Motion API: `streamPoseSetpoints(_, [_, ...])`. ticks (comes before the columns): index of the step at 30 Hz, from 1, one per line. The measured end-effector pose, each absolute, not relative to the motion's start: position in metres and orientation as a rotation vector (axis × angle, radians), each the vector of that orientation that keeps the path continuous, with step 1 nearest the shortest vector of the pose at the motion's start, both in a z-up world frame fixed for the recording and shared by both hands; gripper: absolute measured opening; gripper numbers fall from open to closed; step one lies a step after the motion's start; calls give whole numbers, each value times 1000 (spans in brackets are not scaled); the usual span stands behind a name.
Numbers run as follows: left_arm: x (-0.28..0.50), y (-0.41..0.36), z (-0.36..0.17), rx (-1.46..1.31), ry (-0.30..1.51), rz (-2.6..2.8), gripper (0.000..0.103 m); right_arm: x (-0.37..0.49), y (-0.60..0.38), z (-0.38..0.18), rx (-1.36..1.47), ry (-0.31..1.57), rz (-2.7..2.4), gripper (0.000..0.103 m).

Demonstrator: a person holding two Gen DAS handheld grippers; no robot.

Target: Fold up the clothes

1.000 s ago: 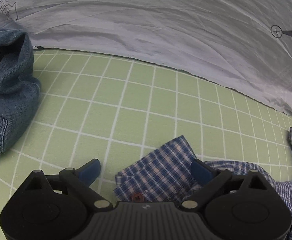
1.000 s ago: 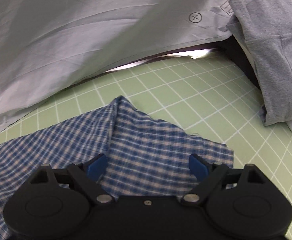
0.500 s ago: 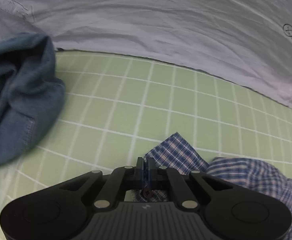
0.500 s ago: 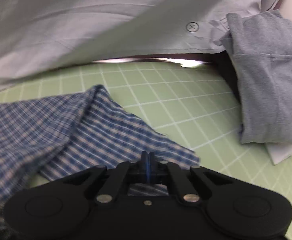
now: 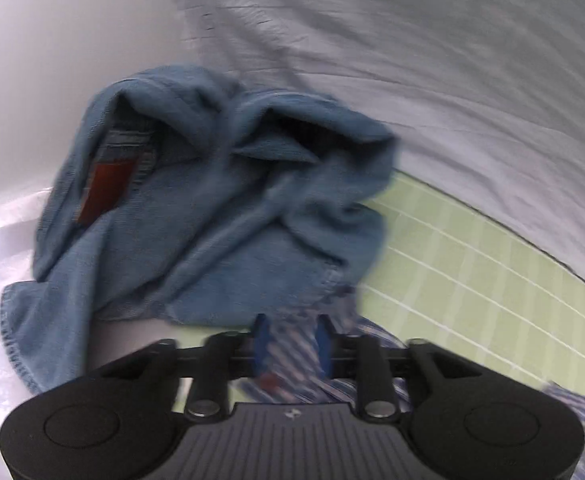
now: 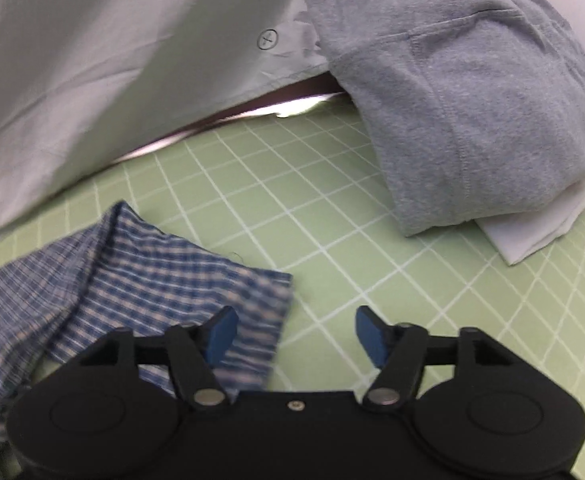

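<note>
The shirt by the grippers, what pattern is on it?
The shirt has a blue and white check pattern. The right wrist view shows it best.

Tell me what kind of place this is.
Probably a tabletop set up for recording clothes folding, not a lived-in room. A green gridded cutting mat covers the work surface, a pale sheet with printed marks hangs behind, and a grey garment and denim garment wait at the sides.
</note>
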State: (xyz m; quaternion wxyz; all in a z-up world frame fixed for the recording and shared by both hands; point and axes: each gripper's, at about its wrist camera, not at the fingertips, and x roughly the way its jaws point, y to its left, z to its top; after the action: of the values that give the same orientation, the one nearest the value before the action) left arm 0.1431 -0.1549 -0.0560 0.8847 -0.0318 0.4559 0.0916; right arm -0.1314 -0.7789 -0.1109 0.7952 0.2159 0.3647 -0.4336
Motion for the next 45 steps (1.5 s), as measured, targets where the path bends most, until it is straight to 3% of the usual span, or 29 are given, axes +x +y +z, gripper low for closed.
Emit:
streamPoseSetpoints(2, [132,-166,-53,-82,931,144,70,-116,-777,-115,467,792,-933,90])
streamPoseSetpoints(8, [104,-196,-59,-140,963,98,73,-96,-778,-130,502,828,-961,90])
streamPoseSetpoints(10, [98,-203,-58,-153,975,86,73,-99,-775,-129,493,824,-948,82])
streamPoseSetpoints(11, [94,-207,-57,-155,977,80,73,-100,-773,-129,478,826,-930,73])
streamPoseSetpoints(15, [76,-222,-51,-131,976,46,73,-105,-772,-122,441,853,-832,23])
streamPoseSetpoints(17, [70,-228,-47,-120,973,33,73,-109,-772,-122,422,863,-804,15])
streamPoseSetpoints(21, [57,-234,-34,-102,949,23,73,-126,-773,-119,375,874,-813,10])
streamPoseSetpoints(35, [42,-227,-39,-97,982,73,73,-218,-820,-109,403,903,-1100,12])
streamPoseSetpoints(39, [50,-233,-42,-65,988,49,79,-215,-803,-90,439,828,-1111,39])
streamPoseSetpoints(45, [68,-254,-53,-11,1001,-31,86,-158,-745,-68,548,712,-908,67])
